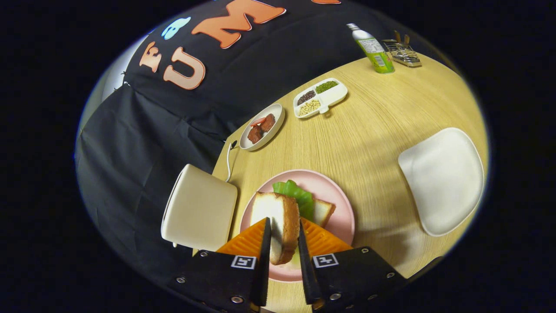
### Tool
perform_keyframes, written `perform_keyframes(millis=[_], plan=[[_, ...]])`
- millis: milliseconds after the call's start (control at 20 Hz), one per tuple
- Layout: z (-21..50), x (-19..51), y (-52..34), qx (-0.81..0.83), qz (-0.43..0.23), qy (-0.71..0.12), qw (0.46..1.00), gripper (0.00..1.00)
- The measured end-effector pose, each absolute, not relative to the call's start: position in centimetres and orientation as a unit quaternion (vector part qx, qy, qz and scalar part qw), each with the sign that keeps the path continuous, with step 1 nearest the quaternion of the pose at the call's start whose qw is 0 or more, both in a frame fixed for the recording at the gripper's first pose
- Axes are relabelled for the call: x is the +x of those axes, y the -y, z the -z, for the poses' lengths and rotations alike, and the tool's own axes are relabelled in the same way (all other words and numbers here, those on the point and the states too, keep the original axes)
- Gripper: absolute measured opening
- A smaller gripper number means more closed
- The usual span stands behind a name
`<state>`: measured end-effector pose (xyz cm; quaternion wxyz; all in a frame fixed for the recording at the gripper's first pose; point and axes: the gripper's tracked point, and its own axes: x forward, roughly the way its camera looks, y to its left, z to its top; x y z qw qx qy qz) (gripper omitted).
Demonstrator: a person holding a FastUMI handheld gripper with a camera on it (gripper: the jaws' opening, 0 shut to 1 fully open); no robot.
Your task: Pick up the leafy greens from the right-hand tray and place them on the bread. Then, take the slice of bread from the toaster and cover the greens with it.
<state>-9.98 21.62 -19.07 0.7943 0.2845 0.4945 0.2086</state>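
Bread slice (281, 226) is sitting upright between the tongs (284, 248), both fingers pressing on its faces, narrowly parted. It is hanging over the pink plate (341, 217), where greens (297, 195) are lying on a second slice (323, 211). Toaster (200, 208) is standing just left of the plate. White tray (443, 178) is lying well right on the surface (369, 130).

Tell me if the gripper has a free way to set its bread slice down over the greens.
Probably yes: the gripper is shut on the bread slice above the pink plate, and the greens lie uncovered just ahead.
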Motion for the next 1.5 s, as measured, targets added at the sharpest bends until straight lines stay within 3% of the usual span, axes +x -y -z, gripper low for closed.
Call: perform_keyframes(millis=[100,250,700,950,1500], plan=[[18.8,-9.6,-21.0,0.277,-0.203,-0.486,0.804,0.4],[17.8,-8.4,-19.9,0.273,-0.195,-0.456,0.824,0.6],[10.3,-4.8,-17.7,0.197,-0.203,-0.302,0.91,0.79],[5.9,-3.1,-16.1,0.156,-0.187,-0.203,0.948,0.96],[-0.3,-2.0,-12.5,0.051,-0.138,-0.031,0.989,0.98]])
